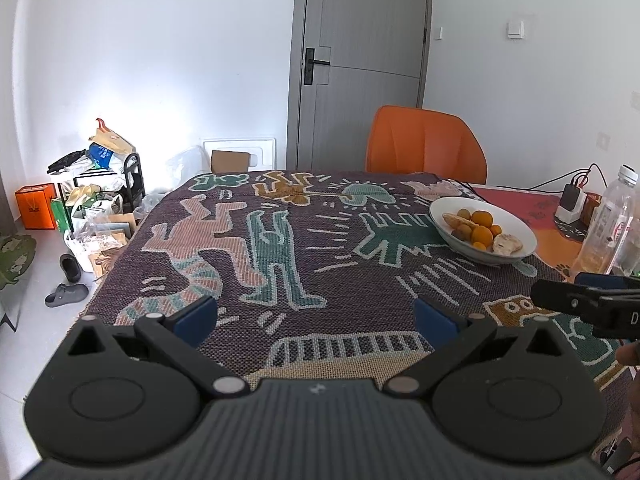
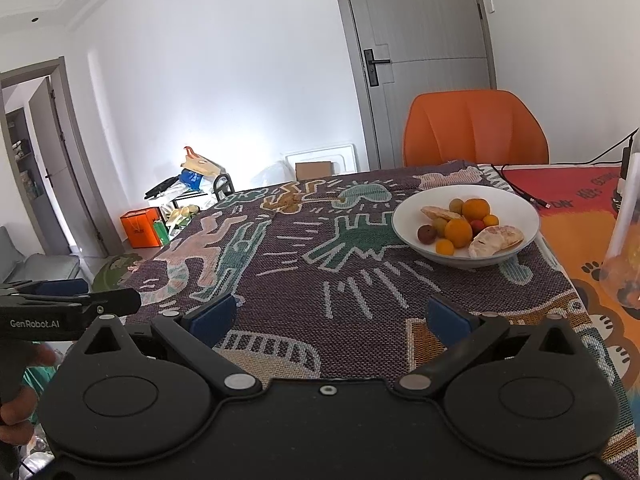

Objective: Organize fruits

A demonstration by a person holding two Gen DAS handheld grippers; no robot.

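A white bowl [image 1: 520,229] [image 2: 408,208] stands at the far right of the patterned tablecloth. It holds several oranges [image 1: 482,217] [image 2: 476,209], small green and dark fruits [image 2: 427,234] and pale peel pieces [image 2: 496,240]. My left gripper [image 1: 316,322] is open and empty above the near part of the cloth, left of the bowl. My right gripper [image 2: 330,320] is open and empty, in front of the bowl and well short of it. The right gripper also shows in the left wrist view [image 1: 576,304], and the left gripper in the right wrist view [image 2: 84,300].
An orange chair [image 1: 426,146] [image 2: 476,128] stands behind the table. A clear plastic bottle [image 1: 604,224], a charger and cables [image 1: 570,196] sit at the right on an orange cloth [image 2: 580,216]. Clutter, bags and slippers [image 1: 66,294] lie on the floor at the left.
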